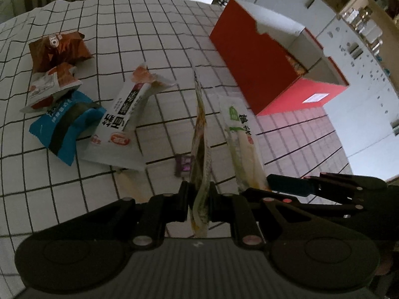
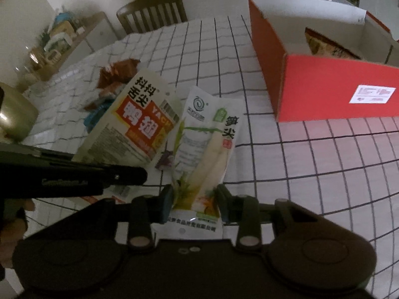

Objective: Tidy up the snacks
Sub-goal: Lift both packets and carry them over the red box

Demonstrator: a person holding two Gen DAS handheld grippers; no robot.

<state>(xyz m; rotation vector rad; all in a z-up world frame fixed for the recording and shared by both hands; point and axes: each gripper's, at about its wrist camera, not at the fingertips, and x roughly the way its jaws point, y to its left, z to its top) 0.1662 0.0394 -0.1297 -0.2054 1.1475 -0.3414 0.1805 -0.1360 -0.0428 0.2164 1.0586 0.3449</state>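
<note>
My left gripper (image 1: pixel 198 196) is shut on a duck-wing snack packet (image 1: pixel 200 134), seen edge-on; its printed face shows in the right wrist view (image 2: pixel 136 122). My right gripper (image 2: pixel 194 200) is shut on a white bamboo-shoot packet (image 2: pixel 209 144), which also shows in the left wrist view (image 1: pixel 243 137). Both packets are held above the checked tablecloth (image 1: pixel 159 25). A red open box (image 1: pixel 269 74) stands to the right; in the right wrist view the box (image 2: pixel 324 89) holds a packet (image 2: pixel 326 44).
Several loose snacks lie to the left: a white packet (image 1: pixel 127 122), a blue one (image 1: pixel 64 127), a brown one (image 1: pixel 58 49) and a small white-orange one (image 1: pixel 49 87). A small purple item (image 1: pixel 184 164) lies under the held packets. A chair (image 2: pixel 152 11) stands beyond the table.
</note>
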